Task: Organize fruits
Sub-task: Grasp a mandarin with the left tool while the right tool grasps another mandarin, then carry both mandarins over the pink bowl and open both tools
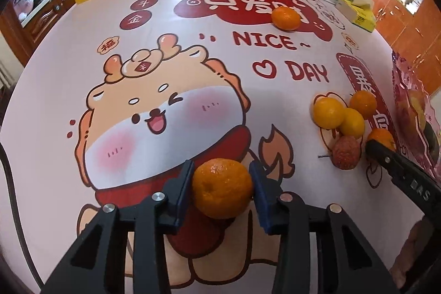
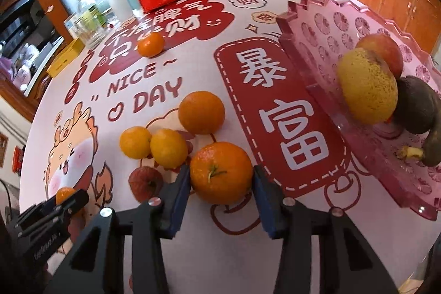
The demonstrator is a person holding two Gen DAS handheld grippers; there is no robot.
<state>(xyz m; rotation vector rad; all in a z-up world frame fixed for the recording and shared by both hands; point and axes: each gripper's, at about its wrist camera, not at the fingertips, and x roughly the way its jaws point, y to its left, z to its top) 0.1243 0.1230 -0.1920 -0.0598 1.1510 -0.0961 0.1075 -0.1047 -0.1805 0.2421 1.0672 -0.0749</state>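
On the counter (image 2: 198, 239), both tongs are clamping mandarins: left tongs (image 1: 222, 193) one (image 1: 222, 189), right tongs (image 2: 222, 183) another (image 2: 221, 172); five fruits are waiting loose (pink tray (image 2: 317, 26) barely filled).

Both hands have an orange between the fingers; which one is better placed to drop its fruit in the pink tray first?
Right, probably. Its orange sits beside the pink tray; the left gripper is farther away.
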